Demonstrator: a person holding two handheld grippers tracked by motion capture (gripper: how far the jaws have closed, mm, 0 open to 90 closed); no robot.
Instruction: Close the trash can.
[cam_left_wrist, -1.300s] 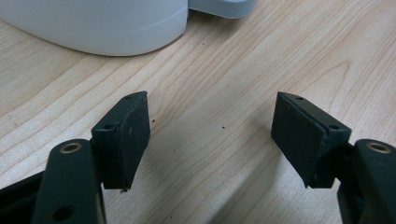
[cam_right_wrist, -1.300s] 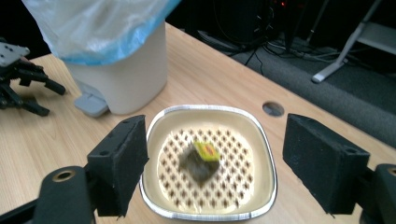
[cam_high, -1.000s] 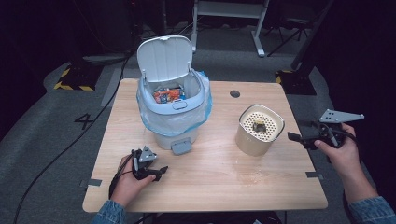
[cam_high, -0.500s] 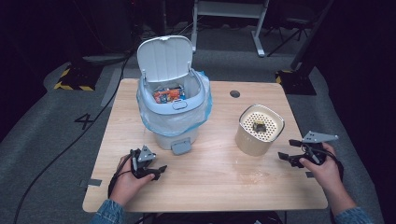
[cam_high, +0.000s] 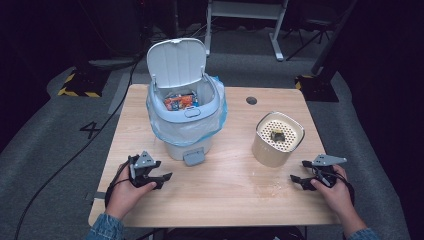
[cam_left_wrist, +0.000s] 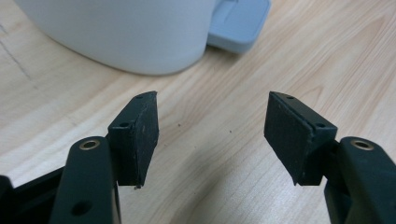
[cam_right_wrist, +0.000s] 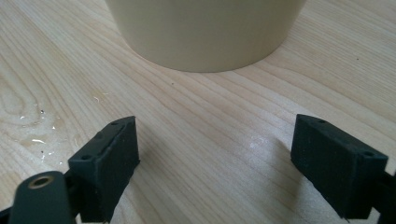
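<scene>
You have two grippers on the table (cam_high: 230, 197), one in each hand, and neither holds anything. Your left gripper (cam_high: 161, 178) sits at about seven o'clock from the table's middle, low over the wood; its jaws stand apart with only bare tabletop between them, and they have just been closing a little. In the left gripper view (cam_left_wrist: 210, 135) the white base of the bin and its one blue-grey foot pedal (cam_left_wrist: 238, 23) lie just ahead, at about twelve o'clock.

Your right gripper (cam_high: 299, 181) is at about four o'clock, also low over the table. Its jaws have just been opening and stand wide, with nothing between the pads. In the right gripper view (cam_right_wrist: 215, 161) the rounded base of the beige container (cam_right_wrist: 205, 32) fills twelve o'clock, near but apart from the pads.

Count two vessels. One white pedal bin (cam_high: 185, 120) stands at eleven o'clock, its lid (cam_high: 176, 62) tipped upright and open, one pale blue liner bag (cam_high: 212, 122) folded over its rim, and orange packaging (cam_high: 179, 101) inside. One beige container (cam_high: 277, 142) stands at two o'clock, with a perforated top that carries one small dark lump (cam_high: 278, 135). One patch of wet specks (cam_high: 267, 185) marks the wood at five o'clock, and one dark round hole (cam_high: 251, 100) sits near the far edge.
</scene>
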